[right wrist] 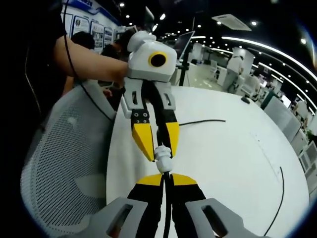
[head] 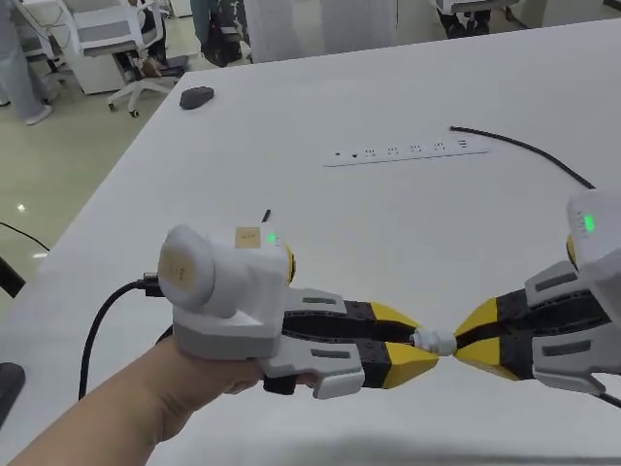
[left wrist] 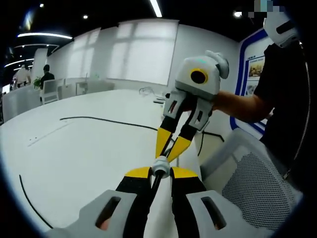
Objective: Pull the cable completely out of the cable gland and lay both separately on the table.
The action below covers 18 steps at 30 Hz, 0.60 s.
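White rounded cable gland (head: 437, 341) pinched between left tool (head: 415, 342) and right tool (head: 463, 343).

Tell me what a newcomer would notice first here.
Two yellow-tipped tools meet nose to nose over the white table: the left tool pinches a small white cable gland, the right tool grips the black cable at it. Farther back lie a white power strip and a black cord.
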{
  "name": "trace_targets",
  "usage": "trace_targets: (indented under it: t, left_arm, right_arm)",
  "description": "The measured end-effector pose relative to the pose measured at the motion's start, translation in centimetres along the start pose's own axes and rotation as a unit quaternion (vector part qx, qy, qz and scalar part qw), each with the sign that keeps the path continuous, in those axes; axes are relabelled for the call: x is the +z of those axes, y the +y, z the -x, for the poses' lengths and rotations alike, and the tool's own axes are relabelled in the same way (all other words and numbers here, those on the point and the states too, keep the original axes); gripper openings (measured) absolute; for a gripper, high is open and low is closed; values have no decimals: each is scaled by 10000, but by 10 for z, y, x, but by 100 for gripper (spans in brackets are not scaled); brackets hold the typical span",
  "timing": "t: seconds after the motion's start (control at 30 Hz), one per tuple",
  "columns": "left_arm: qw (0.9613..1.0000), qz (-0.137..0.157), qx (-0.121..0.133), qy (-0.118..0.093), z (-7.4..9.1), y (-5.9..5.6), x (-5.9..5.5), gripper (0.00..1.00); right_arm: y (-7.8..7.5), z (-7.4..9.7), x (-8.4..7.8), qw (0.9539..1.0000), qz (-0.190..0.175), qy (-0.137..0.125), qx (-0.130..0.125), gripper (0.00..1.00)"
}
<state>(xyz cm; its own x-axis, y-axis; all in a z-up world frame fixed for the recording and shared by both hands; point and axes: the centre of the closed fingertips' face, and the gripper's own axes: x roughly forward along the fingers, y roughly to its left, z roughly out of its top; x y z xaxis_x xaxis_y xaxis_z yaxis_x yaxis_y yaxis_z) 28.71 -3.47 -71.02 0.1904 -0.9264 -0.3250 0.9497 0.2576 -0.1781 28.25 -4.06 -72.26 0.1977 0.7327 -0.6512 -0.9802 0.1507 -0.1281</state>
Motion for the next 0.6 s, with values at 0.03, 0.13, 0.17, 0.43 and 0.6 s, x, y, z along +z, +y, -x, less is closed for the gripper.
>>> trace_targets:
  t: [0.03,0.13,0.17,0.43,0.6]
  left_arm:
    - [10000,-12,4,1,0,0,0,14]
    - [9998,-134,109,-52,1,3,5,14]
    - [9998,-77,146,-135,5,6,8,14]
    - [9982,7,511,-324,29,24,14,14]
    - [9973,64,628,-368,34,28,14,14]
  right_arm:
    - [0,0,0,10000,4,3,-25,0]
    - [-10,5,-4,9991,-176,30,-372,0]
    - [-16,11,-14,9981,-134,228,-564,0]
    - [-51,62,-91,9800,-943,786,-1564,0]
    - [-57,85,-129,9674,-1578,700,-1852,0]
